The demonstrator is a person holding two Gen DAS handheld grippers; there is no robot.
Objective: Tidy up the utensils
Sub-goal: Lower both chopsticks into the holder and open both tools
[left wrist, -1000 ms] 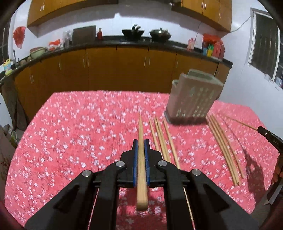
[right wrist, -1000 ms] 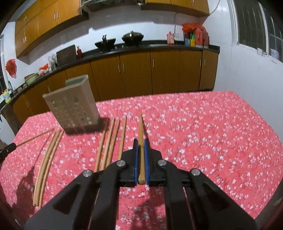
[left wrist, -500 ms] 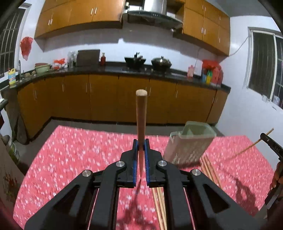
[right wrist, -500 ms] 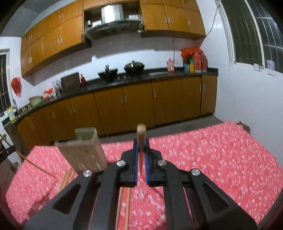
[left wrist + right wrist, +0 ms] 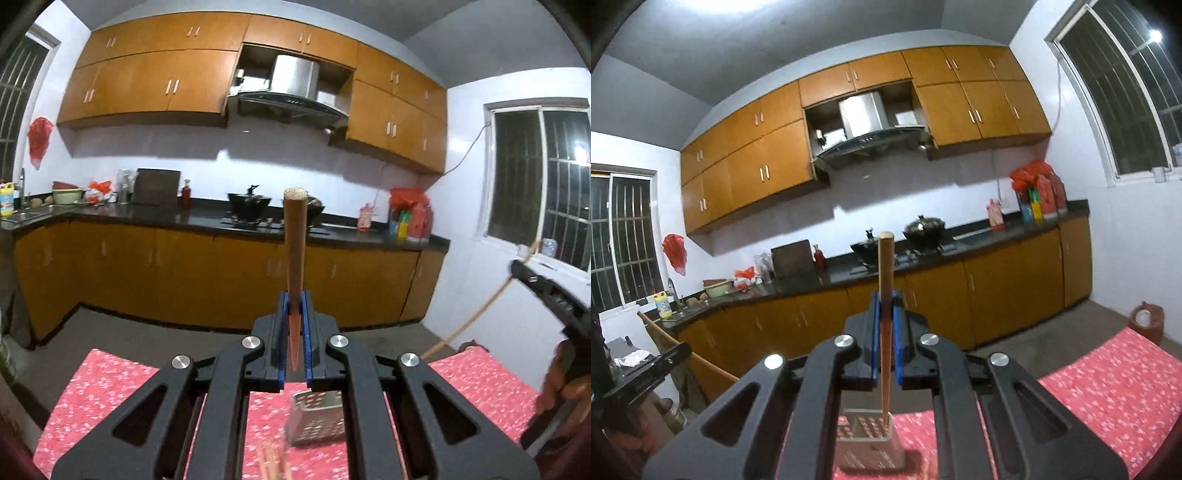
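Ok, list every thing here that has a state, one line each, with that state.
left gripper: shut on a chopstick, held upright.
right gripper: shut on a second chopstick, tip over the holder.
utensil holder: upright on the red tablecloth.
loose chopsticks: lying on the table.

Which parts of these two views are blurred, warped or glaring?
Left wrist: the loose chopsticks at the bottom edge smear out of focus, and the cabinets bow from fisheye. Right wrist: a bright light spot flares at the window; the held chopstick stays sharp.
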